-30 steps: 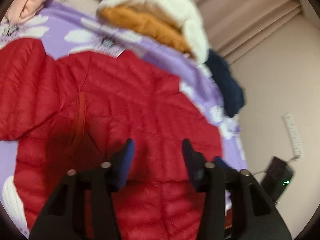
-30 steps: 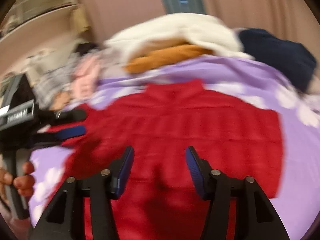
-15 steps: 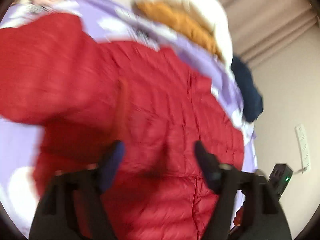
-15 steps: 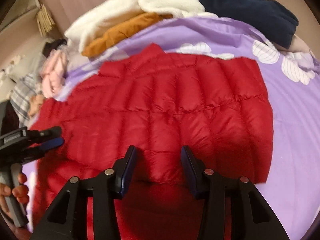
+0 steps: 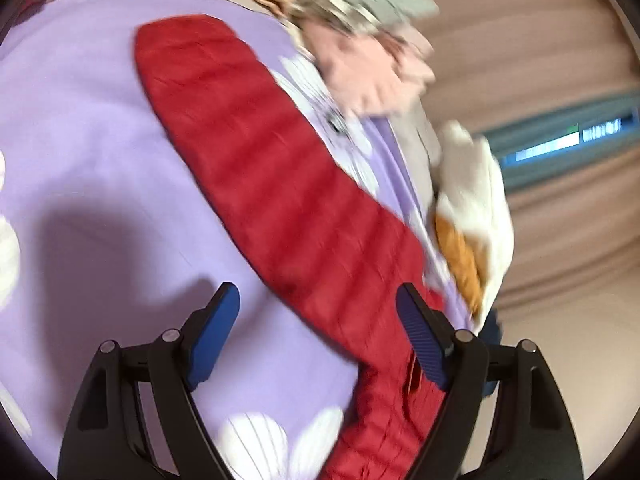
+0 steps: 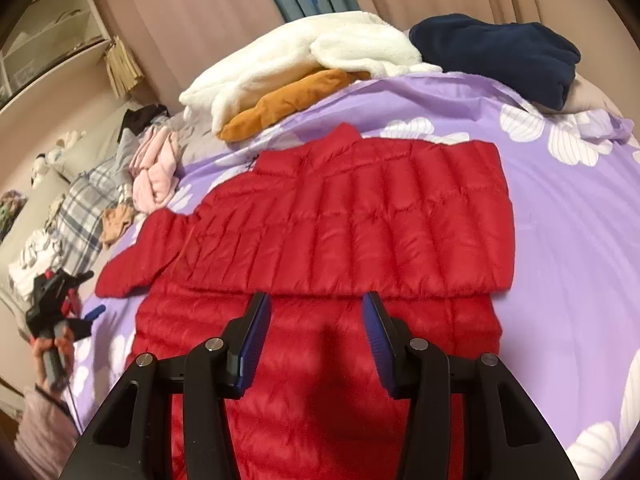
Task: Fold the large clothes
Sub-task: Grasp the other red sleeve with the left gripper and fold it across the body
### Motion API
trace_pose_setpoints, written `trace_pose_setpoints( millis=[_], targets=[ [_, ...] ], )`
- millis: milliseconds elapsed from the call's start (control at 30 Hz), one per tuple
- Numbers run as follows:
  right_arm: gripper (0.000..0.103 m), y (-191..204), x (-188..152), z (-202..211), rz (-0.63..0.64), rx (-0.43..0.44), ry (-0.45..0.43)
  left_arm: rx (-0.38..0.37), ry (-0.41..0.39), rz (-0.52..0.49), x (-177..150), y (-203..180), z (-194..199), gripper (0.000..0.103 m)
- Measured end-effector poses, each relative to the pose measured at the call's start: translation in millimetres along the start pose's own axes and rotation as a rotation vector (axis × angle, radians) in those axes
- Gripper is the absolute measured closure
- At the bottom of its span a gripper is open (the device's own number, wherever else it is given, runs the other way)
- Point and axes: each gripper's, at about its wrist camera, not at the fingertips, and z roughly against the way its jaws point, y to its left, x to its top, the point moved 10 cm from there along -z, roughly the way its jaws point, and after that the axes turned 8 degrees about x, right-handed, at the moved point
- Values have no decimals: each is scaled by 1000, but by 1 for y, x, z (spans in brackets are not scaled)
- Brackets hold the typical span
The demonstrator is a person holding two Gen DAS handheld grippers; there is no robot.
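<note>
Red quilted jacket [image 6: 360, 216] lies flat on the purple flowered bedspread [image 6: 560, 240], filling the space ahead of and beneath the right gripper [image 6: 316, 308]. Its upper part is folded down over the lower part, and the fold edge runs crosswise just beyond the right gripper's fingertips. One sleeve [image 5: 272, 168] stretches out to the left of that gripper; from the left wrist camera this same sleeve runs diagonally away from the left gripper [image 5: 316, 300], starting near its right-hand finger and ending far ahead on the bedspread [image 5: 80, 120].

Beyond the jacket, ahead of the right jaws, a white fleece garment [image 6: 304, 56] is piled on an orange one [image 6: 288, 100], with a dark navy garment [image 6: 500, 52] to the right of them. A pink garment [image 6: 156, 168] and a plaid cloth [image 6: 84, 204] sit further off to the left.

Both right jaws stand partly apart with nothing between the blue pads; only jacket fabric shows beneath them, and whether they touch it I cannot tell. The left jaws are spread wide and hold nothing, one pad over bare bedspread, the other over the jacket's edge. The left wrist view is blurred. A hand [image 6: 50, 356] grips the left tool at the far left of the right jaws.
</note>
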Motion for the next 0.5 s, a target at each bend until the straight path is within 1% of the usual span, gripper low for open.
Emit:
trace_pose_setpoints(
  millis=[167, 233, 300, 367, 500],
  targets=[
    [56, 5, -11, 0, -8, -4, 6, -14, -7, 109, 22, 19, -23, 22],
    [56, 5, -12, 0, -6, -16, 10, -38, -27, 145, 29, 23, -27, 22],
    [56, 5, -14, -1, -11, -22, 13, -59, -57, 155, 44, 23, -30, 22],
    [56, 5, -15, -1, -13, -29, 14, -64, -67, 163, 52, 21, -35, 22],
    [56, 6, -17, -3, -10, -41, 15, -89, -93, 202, 63, 26, -34, 23]
  ],
)
